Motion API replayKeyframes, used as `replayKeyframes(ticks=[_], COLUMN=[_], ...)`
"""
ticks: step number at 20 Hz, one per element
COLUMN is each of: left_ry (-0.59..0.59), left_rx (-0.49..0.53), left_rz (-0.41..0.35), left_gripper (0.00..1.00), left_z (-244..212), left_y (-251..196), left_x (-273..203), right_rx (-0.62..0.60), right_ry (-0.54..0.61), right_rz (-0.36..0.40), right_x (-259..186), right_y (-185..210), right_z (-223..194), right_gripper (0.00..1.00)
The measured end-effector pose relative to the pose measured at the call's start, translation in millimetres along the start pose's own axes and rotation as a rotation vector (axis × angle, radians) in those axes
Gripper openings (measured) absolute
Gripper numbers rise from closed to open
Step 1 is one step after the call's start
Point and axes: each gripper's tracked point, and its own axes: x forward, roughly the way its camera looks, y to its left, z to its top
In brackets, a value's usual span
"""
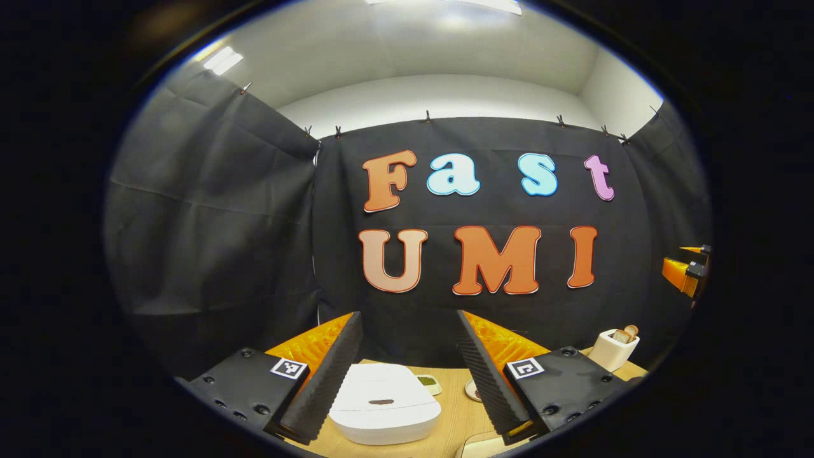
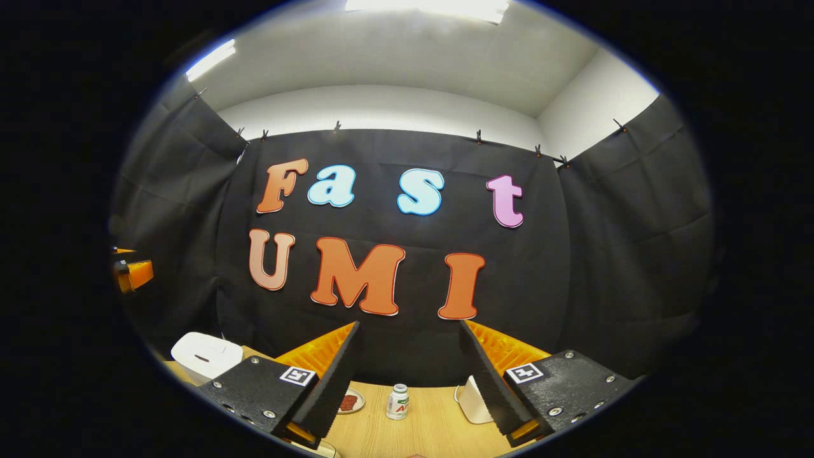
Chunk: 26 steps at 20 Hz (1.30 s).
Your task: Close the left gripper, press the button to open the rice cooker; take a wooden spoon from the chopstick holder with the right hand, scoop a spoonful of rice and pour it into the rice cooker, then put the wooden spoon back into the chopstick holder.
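Tabletop (image 1: 455, 413) holds rice cooker (image 1: 383, 402) between spread left gripper (image 1: 410, 375) fingers.

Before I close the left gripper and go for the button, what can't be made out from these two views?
- Rice cooker: left gripper view; its front and button lie below the picture's edge.
- Chopstick holder: left gripper view, far and small; the wooden tops in it can't be told apart as spoon or chopsticks.
- Small bottle: right gripper view; too small to identify.
- White container: right gripper view; half hidden by a finger.

On the tabletop (image 1: 455, 416), the rice cooker (image 1: 384, 403) sits at six o'clock in the left gripper view, lid down; the chopstick holder (image 1: 612, 348) stands well apart at four o'clock, spoon handles (image 1: 626, 333) inside.
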Motion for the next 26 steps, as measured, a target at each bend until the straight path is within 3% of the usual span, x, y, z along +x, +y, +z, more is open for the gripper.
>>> replayKeyframes(ticks=[1,8,13,16,18,20,24,26], left_ry=[0.002,0.009,-0.004,0.021,0.062,0.129,0.3,0.39], left_rx=[0.001,0.01,0.058,0.05,0.029,0.018,-0.061,-0.078], left_rz=[0.005,0.037,0.101,0.129,0.098,0.084,0.039,0.02], left_gripper=[0.99,0.99,0.15,0.09,0.05,0.06,0.05,0.05], left_z=[-1.8,-3.2,-1.6,-5.1,-22.8,-42.5,-86.5,-112.0], left_y=[0.8,15.2,32.0,40.2,40.5,41.8,39.4,41.2], left_x=[-0.1,3.4,11.0,11.1,21.3,27.9,50.1,58.5], right_rx=[0.0,-0.02,-0.019,-0.018,-0.016,-0.013,-0.022,-0.031], right_ry=[0.001,0.027,0.034,0.042,0.05,0.06,0.074,0.086], right_rz=[0.0,-0.017,-0.042,-0.055,-0.059,-0.064,-0.084,-0.099], right_x=[-0.6,-6.3,-9.0,-7.9,-7.7,-6.5,-10.2,-15.4], right_y=[0.4,-8.4,-19.2,-23.3,-24.7,-25.5,-29.6,-35.5], right_z=[-0.6,-9.4,-12.0,-17.8,-21.7,-26.1,-35.3,-40.9], right_gripper=[0.93,0.93,0.98,0.93,0.93,0.97,0.93,0.98])
